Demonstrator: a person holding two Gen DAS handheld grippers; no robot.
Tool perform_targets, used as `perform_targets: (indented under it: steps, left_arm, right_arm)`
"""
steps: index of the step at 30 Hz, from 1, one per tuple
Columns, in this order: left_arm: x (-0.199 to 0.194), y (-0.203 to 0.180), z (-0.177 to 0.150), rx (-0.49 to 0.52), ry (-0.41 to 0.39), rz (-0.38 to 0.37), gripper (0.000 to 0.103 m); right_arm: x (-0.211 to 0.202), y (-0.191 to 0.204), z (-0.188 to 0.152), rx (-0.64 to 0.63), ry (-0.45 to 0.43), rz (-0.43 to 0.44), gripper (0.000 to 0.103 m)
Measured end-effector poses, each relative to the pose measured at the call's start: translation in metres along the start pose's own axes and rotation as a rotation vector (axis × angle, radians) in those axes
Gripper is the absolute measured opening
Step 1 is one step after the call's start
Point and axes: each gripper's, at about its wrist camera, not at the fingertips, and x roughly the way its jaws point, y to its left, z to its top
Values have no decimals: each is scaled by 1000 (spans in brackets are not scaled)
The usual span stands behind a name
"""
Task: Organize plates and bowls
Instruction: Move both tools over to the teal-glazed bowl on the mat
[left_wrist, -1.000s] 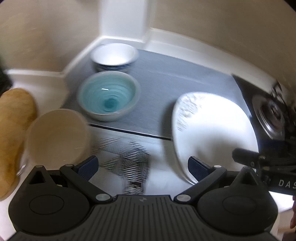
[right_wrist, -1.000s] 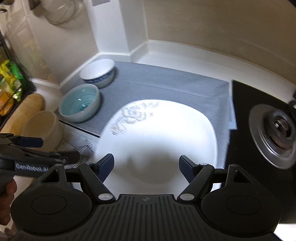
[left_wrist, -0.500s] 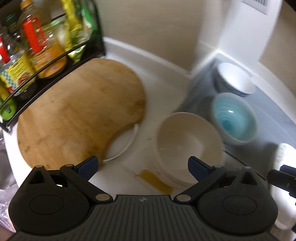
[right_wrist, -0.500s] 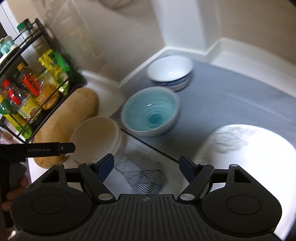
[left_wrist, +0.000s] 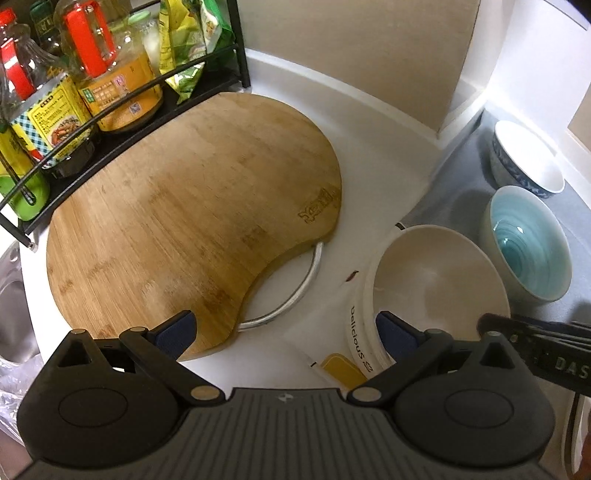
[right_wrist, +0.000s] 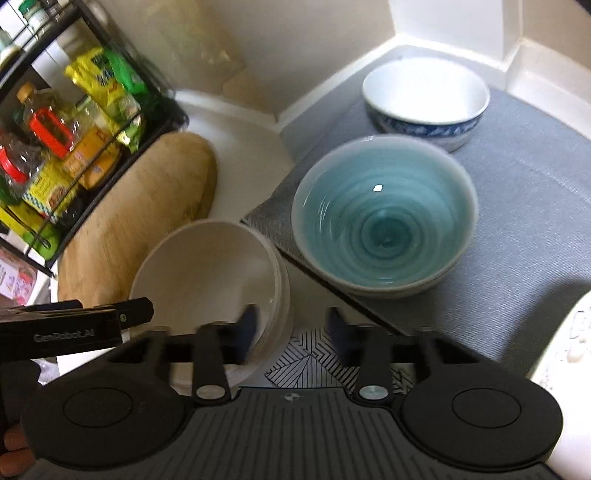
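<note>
A cream bowl stands on the white counter; it also shows in the right wrist view. Beyond it on a grey mat stand a teal bowl and a white-and-blue bowl; both show in the left wrist view, the teal bowl and the white-and-blue bowl. A white plate's edge shows at the right. My left gripper is open and empty, its right finger by the cream bowl's rim. My right gripper is partly open and empty, its left finger over the cream bowl's rim.
A round wooden cutting board lies on the counter left of the bowls, over a metal ring. A black wire rack holds oil bottles and packets. A steel sink edge is at far left. A patterned cloth lies below the right gripper.
Both grippers have swung left, from the white plate toward the cream bowl and cutting board. The right gripper's jaws have narrowed and moved close to the cream bowl.
</note>
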Motion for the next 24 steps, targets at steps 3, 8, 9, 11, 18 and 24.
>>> perform_targets:
  steps: [3,8,9,11,18,24]
  left_arm:
    - [0,-3,-1,11,5,-12,103]
    - [-2,-14,-6,51,22,-39,103]
    - [-3,-16,-7,59,25,-47,103]
    - [-4,-21,-9,77,28,-61,103]
    - [-12,-27,0,84,0,-100,103]
    - [-17,-28,11,73,-33,-105,103]
  right_arm:
    - [-2,-1,-1,-2,17,27,21]
    - [-13,-8,-6,-21,53,10,20]
    - [-16,-12,-8,-7,64,12,20]
    - [-19,-19,-11,22,78,16,20]
    - [-24,-33,-16,62,49,-12,23]
    - [-34,-42,-19,76,25,-38,24]
